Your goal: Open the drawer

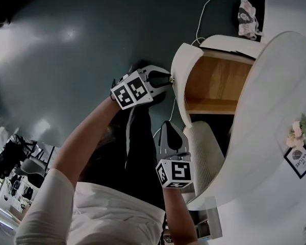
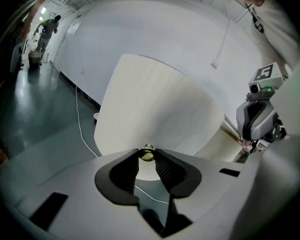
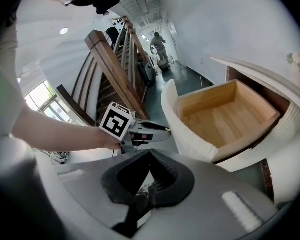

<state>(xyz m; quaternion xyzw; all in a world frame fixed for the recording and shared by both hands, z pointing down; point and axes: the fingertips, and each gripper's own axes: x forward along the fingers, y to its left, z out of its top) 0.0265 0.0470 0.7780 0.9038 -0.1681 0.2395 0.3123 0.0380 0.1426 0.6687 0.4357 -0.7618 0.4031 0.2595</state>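
Left gripper (image 2: pixel 147 157) pinches the knob (image 2: pixel 148 152); drawer (image 1: pixel 180 73) runs straight back from the knob (already well out); right gripper (image 3: pixel 149 154), apart from the knob, closed on nothing

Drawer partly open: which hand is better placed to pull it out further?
Left: the left gripper's fingers clamp the knob on the drawer front; the right gripper hangs apart, shut on nothing.
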